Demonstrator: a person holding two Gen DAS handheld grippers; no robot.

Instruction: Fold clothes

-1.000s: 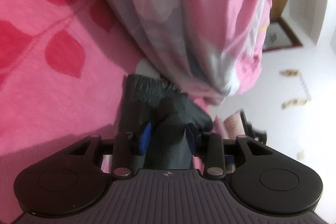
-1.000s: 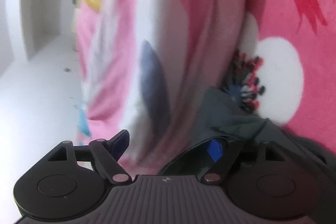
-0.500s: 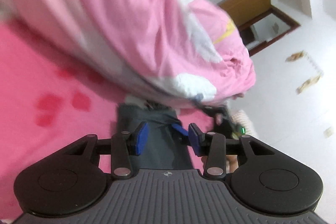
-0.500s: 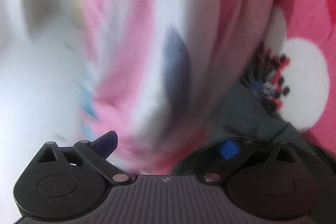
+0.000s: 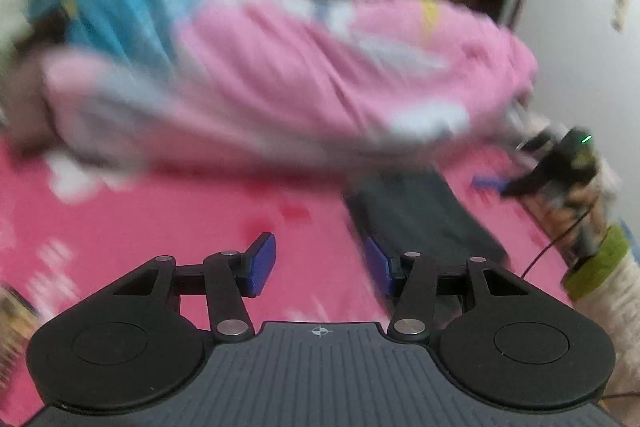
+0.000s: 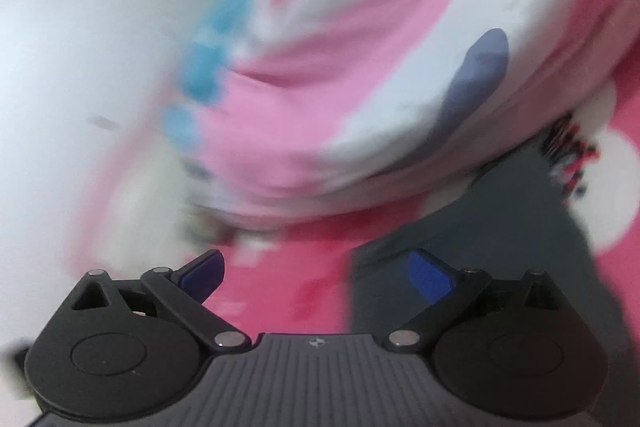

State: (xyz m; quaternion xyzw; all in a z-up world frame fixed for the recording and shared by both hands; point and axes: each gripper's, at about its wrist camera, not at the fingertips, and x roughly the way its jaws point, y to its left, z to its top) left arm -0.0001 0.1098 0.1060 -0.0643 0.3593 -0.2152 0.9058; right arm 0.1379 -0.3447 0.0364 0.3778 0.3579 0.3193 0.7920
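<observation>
In the left wrist view, the left gripper (image 5: 320, 265) is seen with its blue pads (image 5: 262, 263) spread well apart and nothing between them; beneath the gap only the pink bedsheet (image 5: 160, 227) is shown. Ahead of the fingers and slightly to their right, the dark grey garment (image 5: 424, 215) is laid flat on the sheet, its near edge just beside the right-hand pad. Beyond it, a bunched pink quilt (image 5: 320, 79) — blurred by motion — is spread across the far side, with a blue patch at its left end. At the far right of this view the right gripper (image 5: 504, 185) is glimpsed near the garment's far corner. In the right wrist view, its fingers are also held wide open and empty — the left pad (image 6: 204, 273) is over the sheet, the right pad (image 6: 430, 277) over the grey fabric, though contact cannot be judged. The quilt is seen ahead of both pads.
</observation>
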